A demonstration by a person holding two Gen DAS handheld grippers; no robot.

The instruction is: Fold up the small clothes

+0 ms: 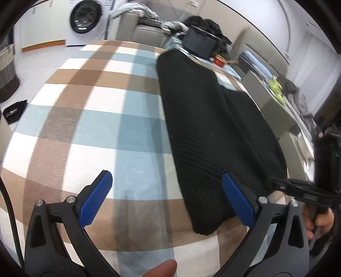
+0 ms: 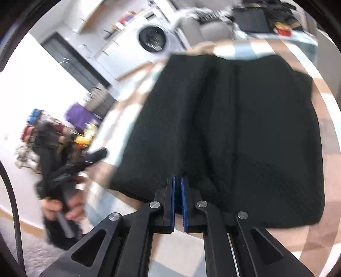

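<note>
A black knitted garment [image 1: 213,119] lies folded lengthwise on a checked blanket [image 1: 96,106], running from near me to the far end. My left gripper [image 1: 166,175] hovers open over the blanket; its right finger sits above the garment's near left edge. The right gripper [image 1: 275,183] comes in from the right and meets the garment's near right edge. In the right wrist view, the right gripper [image 2: 178,180] has its blue pads nearly together on the near edge of the garment [image 2: 234,127], where the cloth puckers. The left gripper [image 2: 96,155] is blurred at the left, held by a hand [image 2: 70,204].
A black box [image 1: 199,42] and a red object [image 1: 219,60] sit at the blanket's far end. A washing machine [image 1: 86,16] stands behind, a woven basket [image 1: 7,70] at the left on the floor, and a grey counter [image 1: 277,106] with clutter at the right.
</note>
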